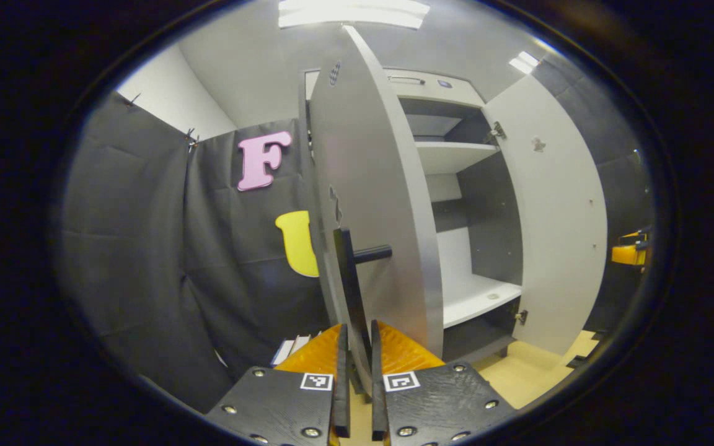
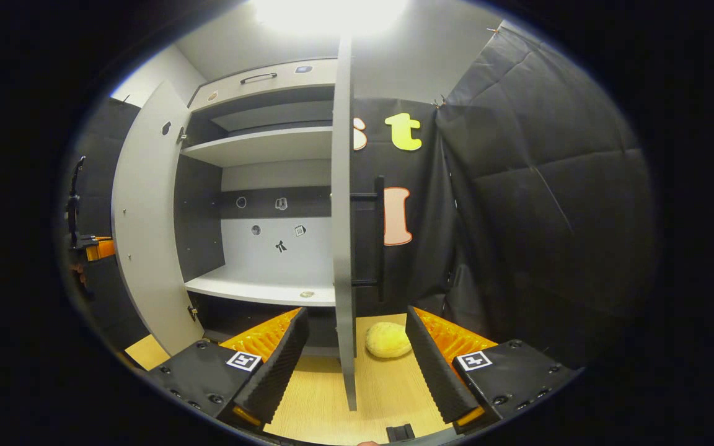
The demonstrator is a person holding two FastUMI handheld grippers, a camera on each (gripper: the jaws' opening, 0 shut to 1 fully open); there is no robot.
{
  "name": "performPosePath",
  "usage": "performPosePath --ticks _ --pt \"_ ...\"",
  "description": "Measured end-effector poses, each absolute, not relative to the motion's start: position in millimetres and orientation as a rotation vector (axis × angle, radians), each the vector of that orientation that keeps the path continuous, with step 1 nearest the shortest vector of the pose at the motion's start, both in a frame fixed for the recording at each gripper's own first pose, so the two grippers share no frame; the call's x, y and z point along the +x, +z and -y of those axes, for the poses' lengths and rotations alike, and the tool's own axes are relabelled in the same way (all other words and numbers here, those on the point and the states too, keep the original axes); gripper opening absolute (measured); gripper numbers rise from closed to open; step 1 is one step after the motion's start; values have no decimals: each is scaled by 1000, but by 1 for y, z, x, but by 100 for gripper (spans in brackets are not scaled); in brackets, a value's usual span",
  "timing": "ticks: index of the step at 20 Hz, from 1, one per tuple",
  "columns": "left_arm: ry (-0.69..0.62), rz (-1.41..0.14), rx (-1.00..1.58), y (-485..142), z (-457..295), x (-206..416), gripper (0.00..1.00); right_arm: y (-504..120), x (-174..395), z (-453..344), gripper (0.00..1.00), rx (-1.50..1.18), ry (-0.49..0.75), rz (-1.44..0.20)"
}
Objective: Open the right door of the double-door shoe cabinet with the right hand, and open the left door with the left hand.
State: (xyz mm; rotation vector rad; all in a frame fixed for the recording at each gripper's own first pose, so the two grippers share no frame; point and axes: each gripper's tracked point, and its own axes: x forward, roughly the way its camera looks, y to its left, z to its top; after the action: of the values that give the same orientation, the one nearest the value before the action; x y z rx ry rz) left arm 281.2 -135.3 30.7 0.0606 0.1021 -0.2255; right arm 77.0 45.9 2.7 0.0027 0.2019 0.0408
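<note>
Cabinet (image 1: 456,155) stands ahead of me with both doors swung open. My left gripper (image 1: 357,371) is pinched nearly closed on the left door (image 1: 375,204) edge, below its black handle (image 1: 348,272). My right gripper (image 2: 357,353) gapes wide, straddling the right door (image 2: 344,248) edge without touching; a yellow lump (image 2: 388,339) lies on the floor just beyond.

One shoe cabinet (image 2: 270,148) stands in the booth, with two doors, both swung open: the left door (image 1: 375,204) and the right door (image 2: 343,235). Each door carries one black bar handle (image 2: 380,238). Two white shelves (image 2: 264,145) show inside. One yellow round thing (image 2: 388,340) lies on the floor (image 2: 388,390). Two grippers are counted: the left gripper (image 1: 357,384) and the right gripper (image 2: 357,365).
</note>
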Motion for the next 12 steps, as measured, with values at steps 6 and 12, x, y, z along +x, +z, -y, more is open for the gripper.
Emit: performPosePath --ticks 6,12 --pt "-165 -131 -102 12 68 290 0 9 77 -61 99 -22 60 -193" --pt "-140 -109 -38 19 68 284 0 13 75 -65 99 -24 76 -180"
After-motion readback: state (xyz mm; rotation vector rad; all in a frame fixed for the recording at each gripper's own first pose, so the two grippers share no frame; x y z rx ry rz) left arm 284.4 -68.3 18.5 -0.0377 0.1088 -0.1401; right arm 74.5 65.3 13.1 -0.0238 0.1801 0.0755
